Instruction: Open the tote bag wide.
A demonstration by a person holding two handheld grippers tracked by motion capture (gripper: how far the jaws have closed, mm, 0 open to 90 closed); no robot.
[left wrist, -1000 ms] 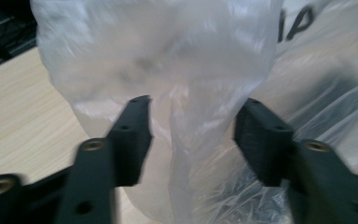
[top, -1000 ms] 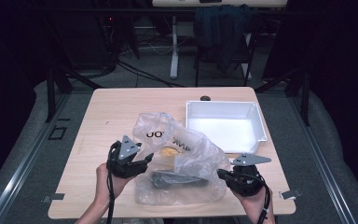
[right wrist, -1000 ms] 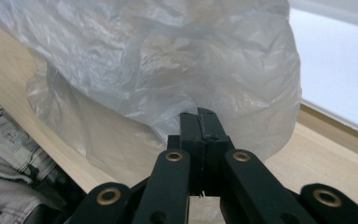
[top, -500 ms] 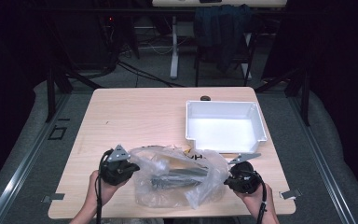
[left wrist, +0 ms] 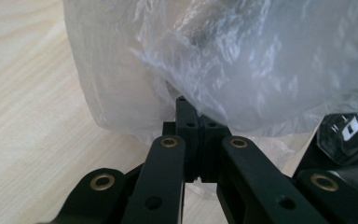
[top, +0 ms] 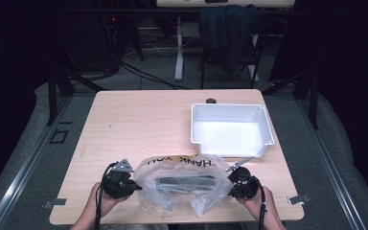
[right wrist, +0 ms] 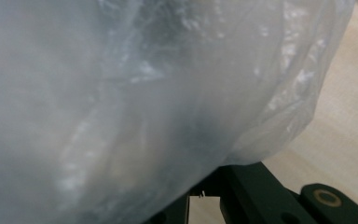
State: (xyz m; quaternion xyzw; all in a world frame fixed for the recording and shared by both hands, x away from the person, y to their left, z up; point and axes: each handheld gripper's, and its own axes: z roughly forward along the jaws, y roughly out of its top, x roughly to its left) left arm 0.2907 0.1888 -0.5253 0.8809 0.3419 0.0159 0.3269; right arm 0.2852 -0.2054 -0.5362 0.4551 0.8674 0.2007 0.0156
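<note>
Both grippers (top: 136, 184) (top: 227, 183) low, jaws closed.

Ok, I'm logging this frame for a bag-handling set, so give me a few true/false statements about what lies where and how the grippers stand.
1. The white bin holds the plastic bag. False: the bin is empty; the bag lies on the table in front of it.
2. The left gripper is shut on the bag's film. True.
3. A dark long object shows through the bag. True.
4. The bag is opaque black. False: it is clear with dark lettering.
5. The right gripper sits at the bag's right edge. True.
</note>
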